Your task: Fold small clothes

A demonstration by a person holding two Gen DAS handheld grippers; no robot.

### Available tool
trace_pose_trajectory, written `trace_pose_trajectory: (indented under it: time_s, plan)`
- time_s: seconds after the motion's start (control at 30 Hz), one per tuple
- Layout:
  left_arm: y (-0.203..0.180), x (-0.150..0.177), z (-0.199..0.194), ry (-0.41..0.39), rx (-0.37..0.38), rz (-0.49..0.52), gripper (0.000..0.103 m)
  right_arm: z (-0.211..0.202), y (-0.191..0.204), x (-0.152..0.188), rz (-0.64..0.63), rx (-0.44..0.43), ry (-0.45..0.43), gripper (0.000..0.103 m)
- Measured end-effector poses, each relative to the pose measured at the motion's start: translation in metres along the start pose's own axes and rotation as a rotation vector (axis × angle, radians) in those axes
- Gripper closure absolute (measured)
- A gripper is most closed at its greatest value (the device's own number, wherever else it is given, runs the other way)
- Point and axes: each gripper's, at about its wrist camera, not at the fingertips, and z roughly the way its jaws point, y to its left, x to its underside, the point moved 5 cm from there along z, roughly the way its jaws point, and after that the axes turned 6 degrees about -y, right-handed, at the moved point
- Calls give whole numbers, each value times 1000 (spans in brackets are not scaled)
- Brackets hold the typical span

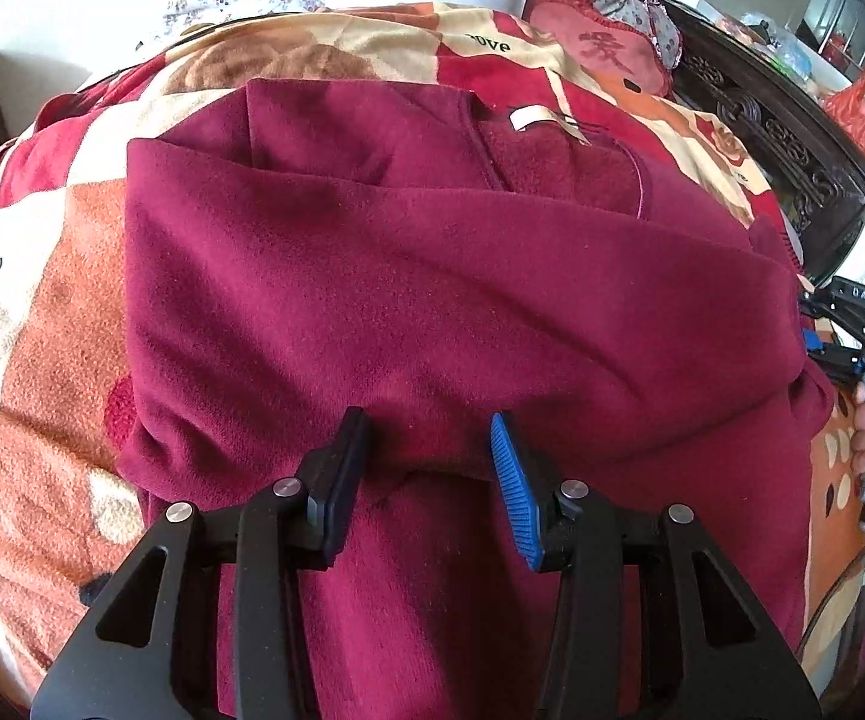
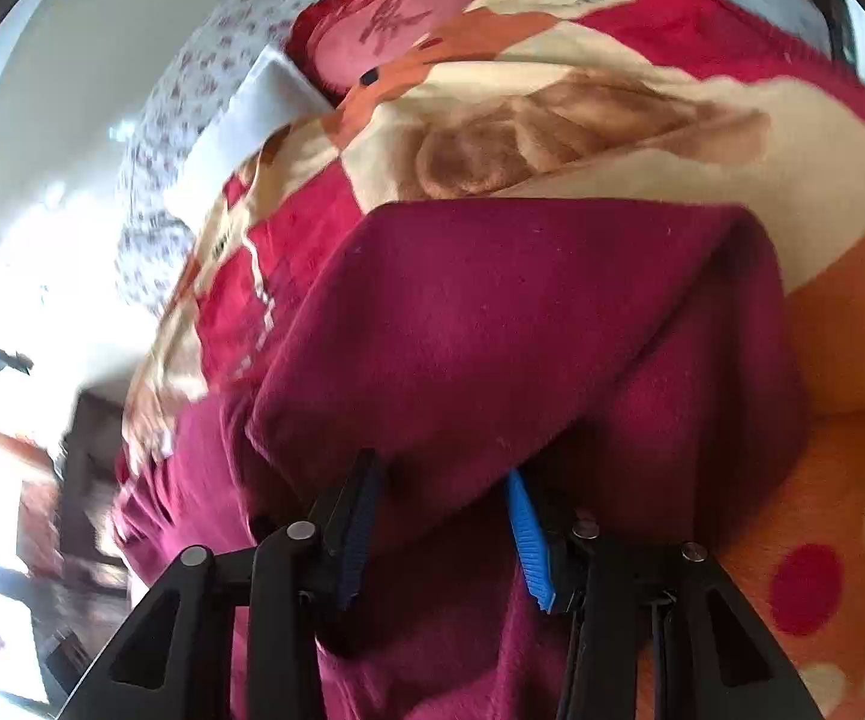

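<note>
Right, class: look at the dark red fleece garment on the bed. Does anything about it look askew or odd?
Yes. On the dark red fleece garment, the folded-over flap's top edge slants, baring the white neck label and inner lining on one side only. No damage shows.

garment (image 1: pixel 432 276): maroon fleece | folded over | flat on bed

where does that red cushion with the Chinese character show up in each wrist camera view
Left wrist: red cushion sits upper right, beyond the maroon garment, near the dark carved furniture.
Right wrist: red cushion sits top centre-left, beside the white pillow.
Shared landmark: the patterned blanket, which the cushion lies against in both views.
</note>
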Motion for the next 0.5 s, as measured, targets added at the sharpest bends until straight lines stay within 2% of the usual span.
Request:
trace_pose_trajectory:
  time_s: [0.03,0.17,0.3,0.5]
  plan:
    - [0,0,0,0,-1,1,61,-1,0,-2,2,-15,-19,64]
    - [0,0,1,-1,-2,6,61,-7,6,-5,-71,-13,-64,95]
    - [1,-1,2,-3,4,4,61,-33,15,-11,-129,-51,-116,99]
    - [3,-4,-7,-14,-5,1,61,-97,45,-25,-270,-111,-175,99]
